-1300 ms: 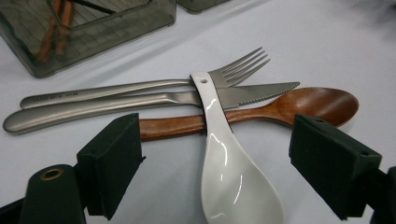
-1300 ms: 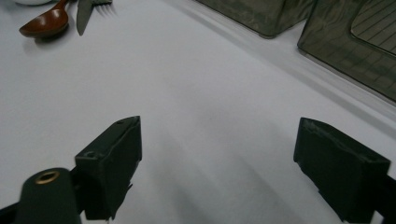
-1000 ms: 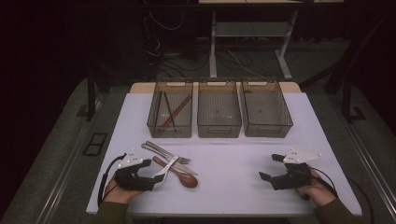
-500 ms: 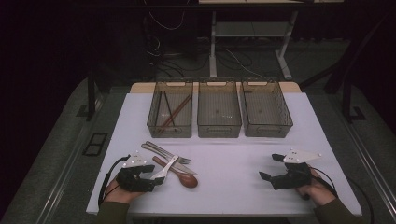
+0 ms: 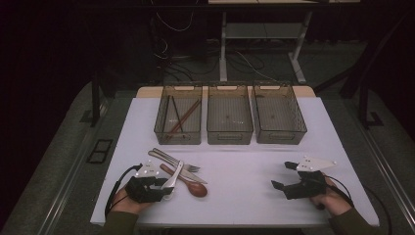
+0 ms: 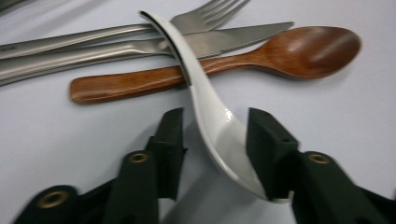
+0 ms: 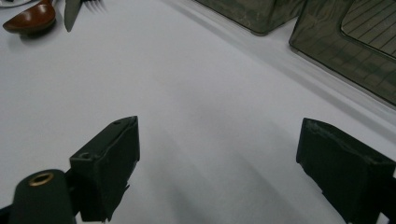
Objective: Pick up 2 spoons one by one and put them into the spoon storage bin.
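White worktop (image 5: 244, 161) spreads below three bins at the frame's middle. At lower left my left gripper (image 6: 215, 140) has its jaws part open around the white spoon (image 6: 219, 130), which lies across the wooden spoon (image 6: 261, 58). My right gripper (image 5: 286, 176), lower right, has its jaws wide and empty.

The high view looks forward and down from above the near table edge, taking in the whole white table (image 5: 244, 161) from afar. The left gripper view sits low and close to the wooden spoon (image 6: 243, 58) — facing it across the tabletop. The right gripper view, equally low, faces the same wooden spoon from farther off.
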The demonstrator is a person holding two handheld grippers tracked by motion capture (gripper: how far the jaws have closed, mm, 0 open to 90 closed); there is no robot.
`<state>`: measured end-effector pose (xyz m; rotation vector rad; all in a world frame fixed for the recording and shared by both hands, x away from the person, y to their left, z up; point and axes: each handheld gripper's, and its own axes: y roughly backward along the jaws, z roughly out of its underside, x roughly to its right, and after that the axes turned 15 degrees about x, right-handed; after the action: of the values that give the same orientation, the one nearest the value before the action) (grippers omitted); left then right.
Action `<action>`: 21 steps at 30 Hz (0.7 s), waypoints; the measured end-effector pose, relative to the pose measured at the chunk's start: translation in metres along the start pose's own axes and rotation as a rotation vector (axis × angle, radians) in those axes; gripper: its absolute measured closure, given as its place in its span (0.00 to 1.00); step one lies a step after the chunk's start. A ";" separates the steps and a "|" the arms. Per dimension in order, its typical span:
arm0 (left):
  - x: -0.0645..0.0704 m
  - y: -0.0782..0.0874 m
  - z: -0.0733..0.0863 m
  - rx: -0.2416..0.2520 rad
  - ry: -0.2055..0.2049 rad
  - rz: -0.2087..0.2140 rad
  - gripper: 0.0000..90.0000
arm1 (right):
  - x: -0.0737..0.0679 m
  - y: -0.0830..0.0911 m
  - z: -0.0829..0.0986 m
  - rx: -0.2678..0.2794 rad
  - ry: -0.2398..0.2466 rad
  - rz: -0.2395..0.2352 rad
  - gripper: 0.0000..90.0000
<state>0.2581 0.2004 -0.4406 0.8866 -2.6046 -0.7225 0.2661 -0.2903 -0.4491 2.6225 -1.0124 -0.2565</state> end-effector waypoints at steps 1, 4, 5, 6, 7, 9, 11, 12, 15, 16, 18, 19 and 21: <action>0.000 0.000 -0.001 -0.008 -0.004 0.001 0.68 | 0.000 0.000 0.000 0.000 0.000 0.000 0.15; 0.001 -0.001 -0.002 -0.015 -0.006 0.002 0.73 | 0.000 0.000 0.000 -0.001 0.001 -0.001 0.15; 0.001 -0.001 -0.003 -0.016 -0.006 -0.001 0.74 | 0.000 0.000 0.000 0.000 0.002 -0.002 0.15; 0.001 -0.001 -0.003 -0.018 -0.001 -0.006 0.76 | 0.000 0.000 0.000 0.000 0.001 -0.003 0.15; 0.002 -0.001 -0.004 -0.015 0.005 -0.011 0.78 | 0.000 0.000 0.000 0.001 0.001 -0.003 0.15; 0.002 -0.002 -0.004 -0.009 0.010 -0.017 0.81 | 0.000 0.000 0.000 0.000 0.001 -0.004 0.15; 0.002 -0.001 -0.005 -0.007 0.019 -0.024 0.84 | -0.001 0.000 0.000 0.000 0.000 -0.006 0.15; 0.002 -0.001 -0.005 -0.005 0.021 -0.024 0.85 | -0.001 0.000 0.000 0.000 0.001 -0.007 0.15; 0.003 -0.001 -0.006 -0.003 0.020 -0.025 0.88 | -0.001 0.000 0.000 0.002 0.002 -0.009 0.15; 0.002 -0.001 -0.007 -0.004 0.020 -0.025 0.88 | -0.001 0.000 0.000 0.002 0.003 -0.010 0.15; 0.003 0.000 -0.007 0.000 0.029 -0.027 0.89 | -0.001 0.000 0.000 0.003 0.002 -0.011 0.15; 0.002 0.000 -0.007 0.004 0.024 -0.024 0.90 | -0.001 0.000 0.000 0.003 0.001 -0.011 0.15; 0.002 0.000 -0.007 0.008 0.028 -0.025 0.90 | -0.001 0.000 -0.001 0.003 0.001 -0.012 0.15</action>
<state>0.2597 0.1968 -0.4342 0.9272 -2.5775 -0.7020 0.2656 -0.2895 -0.4485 2.6317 -0.9981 -0.2571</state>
